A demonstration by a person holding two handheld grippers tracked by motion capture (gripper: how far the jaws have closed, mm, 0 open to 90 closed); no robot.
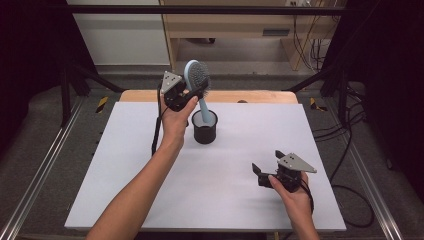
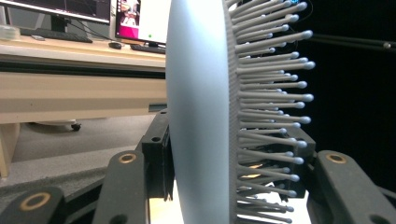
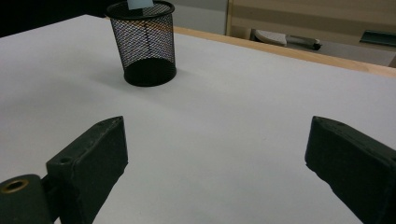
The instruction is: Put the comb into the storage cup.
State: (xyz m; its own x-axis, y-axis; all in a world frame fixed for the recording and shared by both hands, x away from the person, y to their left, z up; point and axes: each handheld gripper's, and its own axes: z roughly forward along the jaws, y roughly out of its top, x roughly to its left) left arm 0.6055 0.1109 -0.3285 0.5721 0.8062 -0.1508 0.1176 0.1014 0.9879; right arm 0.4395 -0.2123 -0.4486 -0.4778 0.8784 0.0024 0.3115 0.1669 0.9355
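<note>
High view, left arm: A bare forearm reaches diagonally from the bottom edge toward the far middle of the white tabletop (image 1: pixel 150 165), the hand raised above the surface with the left tongs (image 1: pixel 192 92) at its top.
High view, left tongs: Pinching a light blue hairbrush (image 1: pixel 196 80) at the base of its head, where the handle begins; the bristles face right and the brush stands nearly upright.
High view, hairbrush: Its handle slopes down into a black mesh cup (image 1: pixel 205 131) standing just right of the hand, the lower end inside the rim.
High view, right arm: The right hand (image 1: pixel 292 192) rests low at the near right of the tabletop, well apart from the cup, the right tongs (image 1: pixel 267 161) pointing left and away, a grey three-cornered plate on top.
High view, right tongs: Spread wide, holding nothing.
Left gripper view: The brush head (image 2: pixel 198 112) stands edge-on between the two black jaws, smooth back to the left, ball-tipped bristles (image 2: pixel 271 93) to the right; the jaws press on both sides. A desk with monitors lies beyond.
Right gripper view: Both jaws stand far apart over bare white tabletop (image 3: pixel 224 121); the mesh cup (image 3: pixel 147 44) sits ahead at upper left, a pale blue handle end (image 3: pixel 139 3) showing at its rim.
</note>
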